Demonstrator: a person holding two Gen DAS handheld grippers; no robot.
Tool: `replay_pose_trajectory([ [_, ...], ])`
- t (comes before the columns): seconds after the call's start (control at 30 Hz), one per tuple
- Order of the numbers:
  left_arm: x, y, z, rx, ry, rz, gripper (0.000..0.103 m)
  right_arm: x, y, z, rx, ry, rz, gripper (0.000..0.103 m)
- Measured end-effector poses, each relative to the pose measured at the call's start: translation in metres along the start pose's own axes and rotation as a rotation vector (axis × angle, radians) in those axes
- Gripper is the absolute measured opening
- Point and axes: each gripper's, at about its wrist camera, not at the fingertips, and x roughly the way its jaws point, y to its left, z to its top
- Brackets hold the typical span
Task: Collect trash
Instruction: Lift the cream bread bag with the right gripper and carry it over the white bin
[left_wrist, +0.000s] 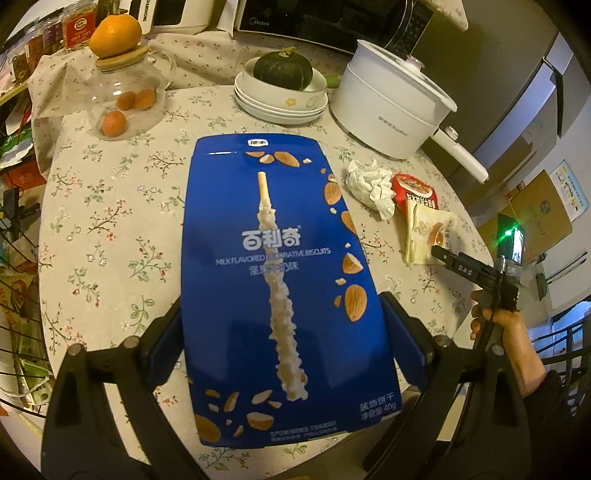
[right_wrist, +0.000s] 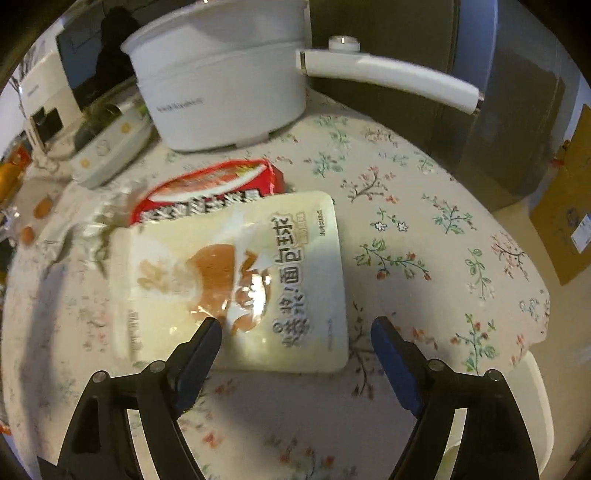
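Note:
My left gripper (left_wrist: 280, 314) is shut on a blue biscuit box (left_wrist: 273, 240), its pads pressing the box's two long sides, and holds it above the flowered tablecloth (left_wrist: 110, 229). Right of the box lie a crumpled white tissue (left_wrist: 369, 184), a red wrapper (left_wrist: 413, 188) and a cream snack wrapper (left_wrist: 424, 236). In the right wrist view my right gripper (right_wrist: 295, 326) stands open just over the near end of the cream wrapper (right_wrist: 236, 266). Its left finger overlaps the wrapper and its right finger is past the wrapper's edge. The red wrapper (right_wrist: 214, 184) lies partly under the cream one.
A white electric pot (left_wrist: 391, 107) with a long handle (right_wrist: 391, 77) stands behind the trash. Stacked bowls (left_wrist: 280, 103) hold a green squash, and a glass teapot (left_wrist: 125, 96) carries an orange. The table edge (right_wrist: 532, 332) curves off at the right, with cardboard boxes (right_wrist: 569, 206) beyond.

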Motion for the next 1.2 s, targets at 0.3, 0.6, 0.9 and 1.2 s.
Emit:
replay_pose_trajectory([
  [0.3,0.008,-0.003,0.001,0.015,0.012,0.010,0.096,-0.002,0.015,-0.005,-0.078,-0.026,-0.007,0.058],
  [0.6,0.004,-0.010,-0.003,0.039,0.001,0.011,0.096,-0.015,0.021,-0.014,-0.108,0.025,0.090,0.008],
  [0.9,-0.006,-0.003,-0.003,0.022,-0.022,0.004,0.096,-0.054,0.048,-0.024,-0.124,-0.001,0.199,0.007],
  [1.2,-0.012,-0.009,-0.004,0.037,-0.031,-0.021,0.096,-0.097,0.051,-0.023,-0.121,-0.063,0.255,0.007],
])
